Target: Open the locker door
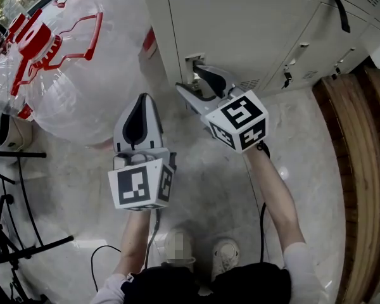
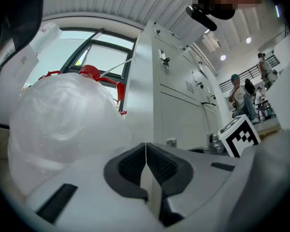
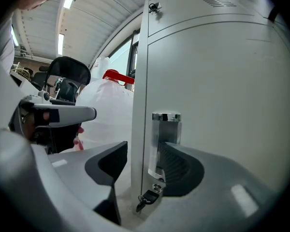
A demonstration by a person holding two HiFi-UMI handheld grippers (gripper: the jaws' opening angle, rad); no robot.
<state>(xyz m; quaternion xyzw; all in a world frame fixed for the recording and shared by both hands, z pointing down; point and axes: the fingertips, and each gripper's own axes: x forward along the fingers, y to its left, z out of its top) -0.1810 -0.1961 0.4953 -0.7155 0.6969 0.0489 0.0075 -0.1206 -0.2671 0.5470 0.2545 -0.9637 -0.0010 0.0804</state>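
Presently the right gripper (image 1: 190, 78) is up at the pale grey metal locker door (image 1: 240, 37), low on the locker bank at floor level. The door sits flush in its frame. Its jaws stand wide apart. In the right gripper view (image 3: 142, 151) they straddle the door's left edge: one dark ribbed pad is just beside the shiny chrome recessed handle (image 3: 166, 134), the other out past the cabinet's side. Whether the pad touches the handle cannot be told, and nothing is gripped. A small dark key (image 3: 147, 198) hangs in the lock just under the handle. The left gripper (image 1: 142, 100) is held level and well apart from the locker, over the pale marbled stone floor (image 1: 196, 189). In its own view the jaws (image 2: 146, 146) are pressed together with nothing between them. Beyond it, left of the locker, lie big clear plastic containers with red caps and handles (image 1: 69, 75). A brown wooden ledge (image 1: 361, 170) runs along the right side. The person's light shoes (image 1: 225, 255) show below.
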